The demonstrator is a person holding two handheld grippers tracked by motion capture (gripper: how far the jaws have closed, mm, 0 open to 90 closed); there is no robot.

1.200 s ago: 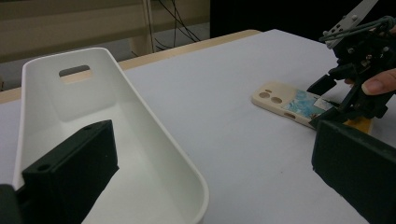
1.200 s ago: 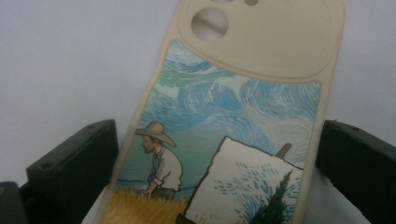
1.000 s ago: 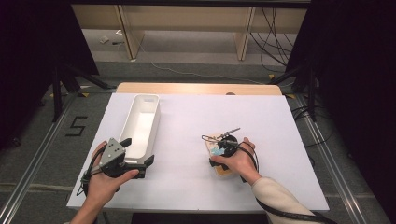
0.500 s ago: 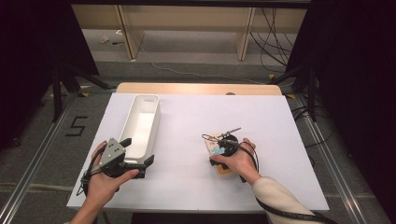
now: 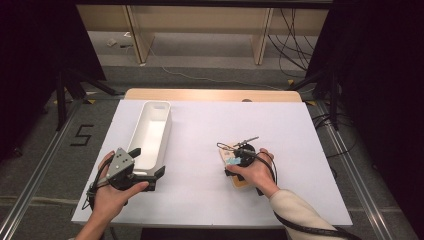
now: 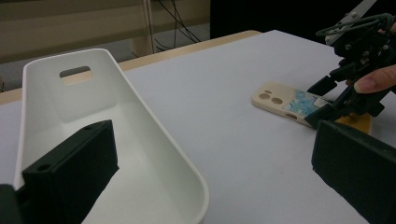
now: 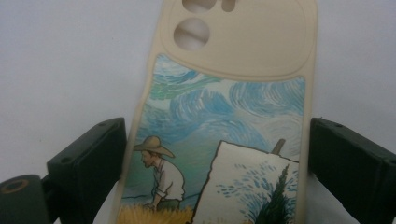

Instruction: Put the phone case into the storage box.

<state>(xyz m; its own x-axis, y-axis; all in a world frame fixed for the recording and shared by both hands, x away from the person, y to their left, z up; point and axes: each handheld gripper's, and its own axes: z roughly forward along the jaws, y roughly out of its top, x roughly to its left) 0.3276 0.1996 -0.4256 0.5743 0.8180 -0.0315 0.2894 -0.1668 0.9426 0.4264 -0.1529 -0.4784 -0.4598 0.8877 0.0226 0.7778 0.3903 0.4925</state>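
Observation:
A cream phone case (image 5: 229, 159) with a painted field scene lies flat on the white table, camera holes pointing away from the hand. My right gripper (image 5: 233, 164) is lowered over it, and in the right gripper view the case (image 7: 224, 116) lies between the jaws. The jaws have just been closing and stand right at its long edges, with a thin gap at the right. My left gripper (image 5: 147, 161) rests open at the near end of the white bin (image 5: 141, 125). In the left gripper view (image 6: 210, 158), one jaw is over the bin's inside and one outside its rim (image 6: 154, 116).
The bin is empty. A flat tan piece (image 5: 241, 181) lies under the right hand, beside the case (image 6: 280, 100). The table's wooden far edge (image 5: 210, 95) borders the floor and shelf legs beyond. Cables trail from both grippers.
Neither hand nor the case has visibly moved. The bin stays where it was.

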